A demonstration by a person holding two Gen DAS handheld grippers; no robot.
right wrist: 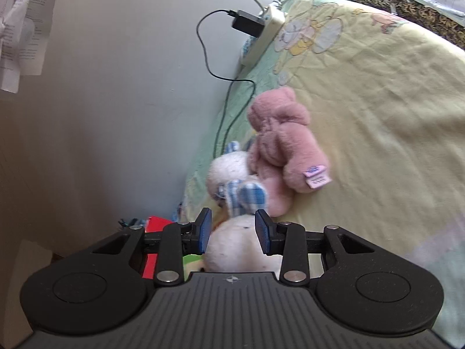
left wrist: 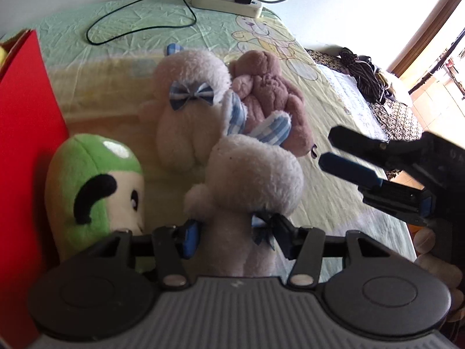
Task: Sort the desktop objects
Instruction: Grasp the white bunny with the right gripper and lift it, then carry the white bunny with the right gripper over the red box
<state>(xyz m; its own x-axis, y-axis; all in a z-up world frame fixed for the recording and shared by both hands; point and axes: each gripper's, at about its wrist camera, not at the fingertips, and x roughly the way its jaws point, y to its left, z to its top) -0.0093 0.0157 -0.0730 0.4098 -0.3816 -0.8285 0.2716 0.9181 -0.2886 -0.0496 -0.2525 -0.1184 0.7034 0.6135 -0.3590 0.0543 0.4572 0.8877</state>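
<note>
The left gripper (left wrist: 235, 232) is clamped on the neck of a white plush rabbit (left wrist: 255, 174), lifted near the table's left edge beside the red box (left wrist: 26, 145). The right gripper (right wrist: 232, 229) hovers with fingers apart, holding nothing. The rabbit's checked ears touch the pink bear (left wrist: 270, 93); pulling away could drag it, or the soft neck could slip.

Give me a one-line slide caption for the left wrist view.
Left claw shut on a white plush bunny, beside a green plush toy and red box; open right claw nearby.
</note>
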